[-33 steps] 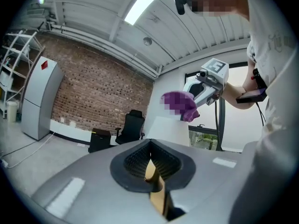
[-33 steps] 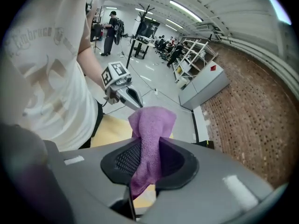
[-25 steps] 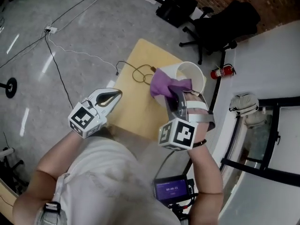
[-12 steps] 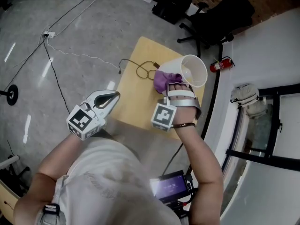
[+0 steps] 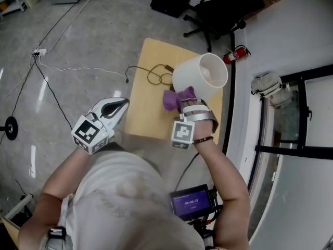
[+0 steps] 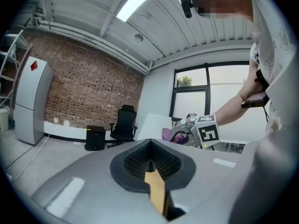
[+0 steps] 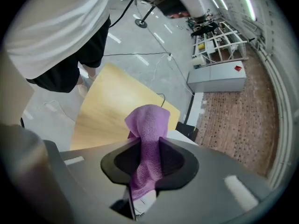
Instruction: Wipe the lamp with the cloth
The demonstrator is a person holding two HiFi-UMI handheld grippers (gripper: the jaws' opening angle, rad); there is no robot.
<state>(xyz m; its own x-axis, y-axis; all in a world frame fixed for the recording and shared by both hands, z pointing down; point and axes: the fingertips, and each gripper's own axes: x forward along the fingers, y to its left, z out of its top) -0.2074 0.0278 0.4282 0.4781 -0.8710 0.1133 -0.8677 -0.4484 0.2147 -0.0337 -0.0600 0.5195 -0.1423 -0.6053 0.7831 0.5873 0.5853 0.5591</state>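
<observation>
the right gripper (image 5: 183, 103) sits lower than before, jaws clamped on the purple cloth (image 5: 174, 98) to wipe the lamp (image 5: 200, 76) just ahead, while the left gripper (image 5: 123, 104) idles closed and empty.

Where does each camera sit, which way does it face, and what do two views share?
Head view: on the head, steeply down at lamp, table, both grippers; arms, torso show.
Left gripper view: on left gripper, level toward office chair; right forearm shows.
Right gripper view: on right gripper, down along clamped purple cloth; shirt shows.
Shared: all three see the cloth.
</observation>
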